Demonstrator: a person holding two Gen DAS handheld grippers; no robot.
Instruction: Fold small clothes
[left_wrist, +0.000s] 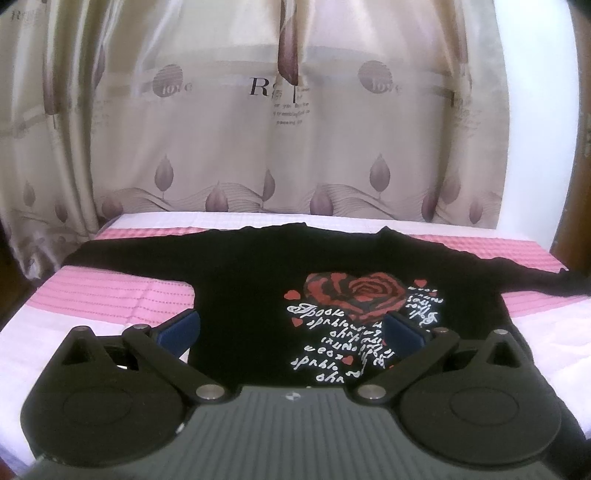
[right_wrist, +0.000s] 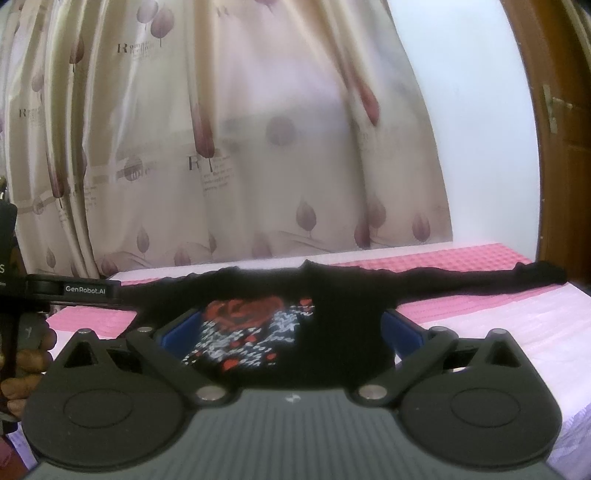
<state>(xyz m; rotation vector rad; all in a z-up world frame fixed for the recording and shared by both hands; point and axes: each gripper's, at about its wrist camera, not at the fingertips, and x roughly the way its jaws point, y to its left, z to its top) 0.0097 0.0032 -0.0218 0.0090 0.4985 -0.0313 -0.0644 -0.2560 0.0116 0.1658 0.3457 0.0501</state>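
Note:
A black long-sleeved top (left_wrist: 258, 280) with a red rose and white script print lies flat on the pink and white bed cover (left_wrist: 110, 295), sleeves spread to both sides. My left gripper (left_wrist: 291, 328) hovers over the top's near hem, open, blue pads wide apart, nothing between them. In the right wrist view the same top (right_wrist: 340, 295) lies ahead, its right sleeve (right_wrist: 517, 275) stretched along the cover. My right gripper (right_wrist: 291, 332) is open above the hem. The left gripper's body (right_wrist: 70, 290) and a hand (right_wrist: 29, 354) show at the far left.
A beige curtain (left_wrist: 295, 129) with leaf prints hangs behind the bed. A white wall (right_wrist: 480, 129) and a brown wooden door (right_wrist: 561, 147) stand to the right. The bed's pink cover (right_wrist: 480, 258) reaches past the sleeve on the right.

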